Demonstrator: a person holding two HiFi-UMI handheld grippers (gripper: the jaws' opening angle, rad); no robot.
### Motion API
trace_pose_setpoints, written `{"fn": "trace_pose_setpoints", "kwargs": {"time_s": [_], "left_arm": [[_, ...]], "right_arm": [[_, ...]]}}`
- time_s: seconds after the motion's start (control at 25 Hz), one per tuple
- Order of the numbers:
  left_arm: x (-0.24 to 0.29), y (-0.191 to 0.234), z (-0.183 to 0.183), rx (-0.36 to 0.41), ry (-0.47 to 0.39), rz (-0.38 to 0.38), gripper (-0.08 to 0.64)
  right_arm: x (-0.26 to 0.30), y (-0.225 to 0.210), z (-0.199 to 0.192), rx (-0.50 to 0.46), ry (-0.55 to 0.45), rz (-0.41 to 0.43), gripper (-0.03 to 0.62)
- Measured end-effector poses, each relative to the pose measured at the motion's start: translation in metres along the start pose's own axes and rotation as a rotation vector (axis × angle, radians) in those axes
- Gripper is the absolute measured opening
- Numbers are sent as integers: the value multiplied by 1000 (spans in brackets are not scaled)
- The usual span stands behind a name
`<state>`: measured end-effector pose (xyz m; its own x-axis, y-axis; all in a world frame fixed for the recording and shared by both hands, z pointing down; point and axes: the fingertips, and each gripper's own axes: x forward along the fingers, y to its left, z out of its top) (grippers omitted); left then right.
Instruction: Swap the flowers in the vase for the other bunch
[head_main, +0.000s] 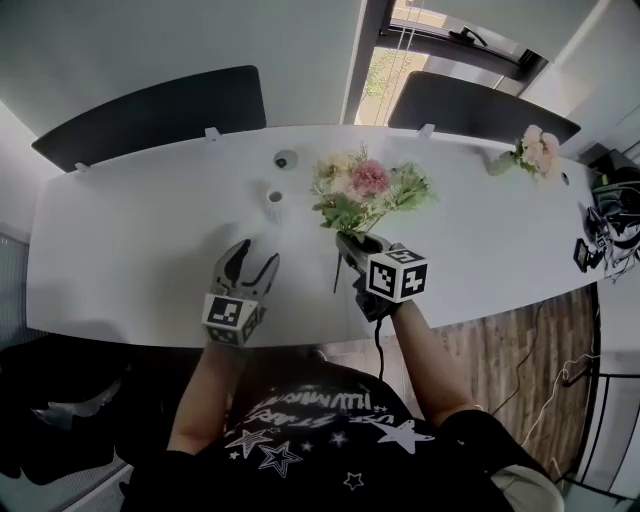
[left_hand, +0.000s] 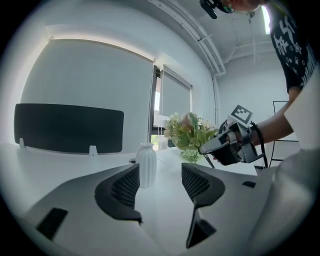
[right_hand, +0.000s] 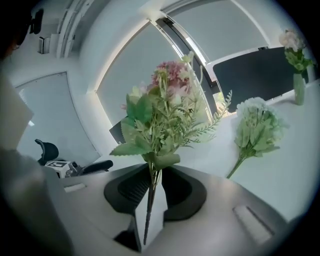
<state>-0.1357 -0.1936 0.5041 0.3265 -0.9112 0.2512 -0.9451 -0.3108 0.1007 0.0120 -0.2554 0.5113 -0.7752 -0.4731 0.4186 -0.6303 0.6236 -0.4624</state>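
Flowers (right_hand: 160, 115): pink-topped bunch, pinched low on the thin stems by the right gripper (right_hand: 152, 187), jaws drawn narrow around them, heads up and leaning, above the near half of the table (head_main: 130, 230). Second bunch (right_hand: 256, 127), pale and green, lying flat on the tabletop beyond. Vase (left_hand: 146, 164) upright, apparently empty, well apart from the held bunch and just ahead of the left gripper (left_hand: 159, 182), jaws spread wide with nothing gripped.

Top-heavy and held only at the stems: likely to swing or slide through the pads on any quick turn of the wrist. Easy to topple that slim, unsteadied vase with a trailing leaf, or with a stem poked off-centre at the narrow mouth; safer with the free gripper closed round it first. Easy also to crush or sweep aside the lying bunch when setting anything down close by. Boundary between held leaves and lying bunch hard to make out from above, so spacing there perhaps tighter than supposed. Possible mix-up, too, with a third lot of pink flowers (head_main: 535, 152) at the far end of the table.
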Motion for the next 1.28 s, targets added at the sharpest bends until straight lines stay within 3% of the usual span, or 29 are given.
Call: {"fn": "trace_pose_setpoints", "kwargs": {"time_s": [0.24,0.48,0.88,1.28], "left_arm": [[-29,-10,-17,20,19,60,196],[-49,-19,-26,39,15,120,32],[-67,-46,-21,38,15,147,8],[-74,-56,-18,81,43,134,8]], "right_arm": [[5,-8,-37,89,58,-5,69],[9,-25,-61,162,98,-44,69],[3,-38,-88,220,174,-115,75],[-14,-37,-88,228,134,-140,97]]}}
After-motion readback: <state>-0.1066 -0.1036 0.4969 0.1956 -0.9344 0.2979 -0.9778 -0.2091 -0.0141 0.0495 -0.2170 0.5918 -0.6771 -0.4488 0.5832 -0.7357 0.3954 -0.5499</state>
